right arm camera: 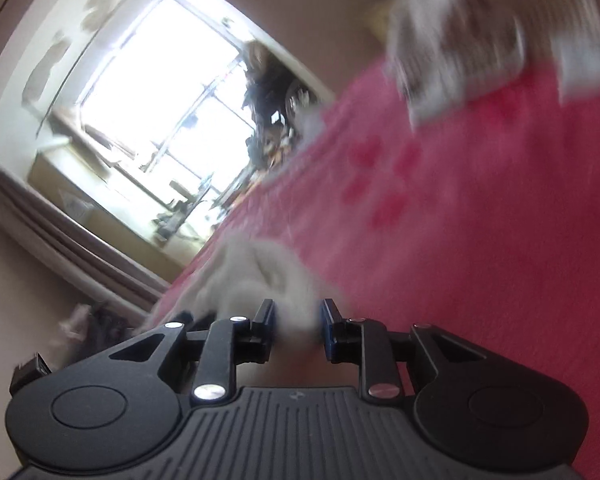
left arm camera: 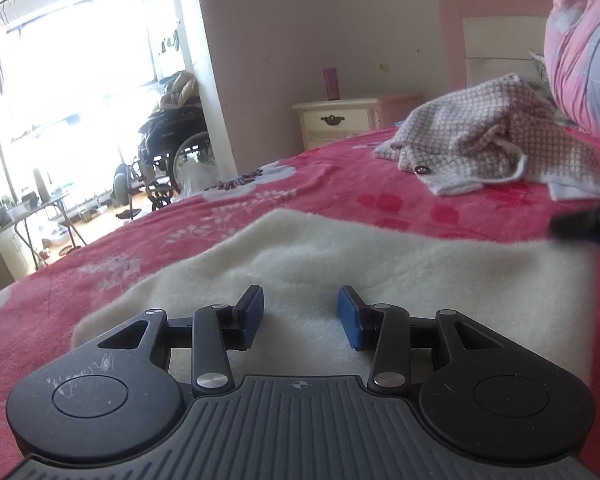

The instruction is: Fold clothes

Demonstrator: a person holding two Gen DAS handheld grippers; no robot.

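Observation:
A cream fleece garment (left arm camera: 340,264) lies spread on the red flowered bedcover (left arm camera: 320,184). My left gripper (left arm camera: 300,316) hovers low over its near part, open, with nothing between the blue pads. In the tilted, blurred right wrist view, a bunched fold of the cream garment (right arm camera: 256,272) sits between the fingers of my right gripper (right arm camera: 298,328), which looks shut on it. A dark blurred shape at the right edge of the left wrist view is probably that right gripper (left arm camera: 588,220). A crumpled pink-and-white checked garment (left arm camera: 488,136) lies farther back on the bed, also blurred in the right wrist view (right arm camera: 460,28).
A pink quilt (left arm camera: 588,60) is piled at the far right against a pink headboard (left arm camera: 496,32). Beyond the bed stand a cream nightstand (left arm camera: 340,120) and a wheelchair (left arm camera: 168,148) by a bright window. Red bedcover (right arm camera: 480,240) stretches between the two garments.

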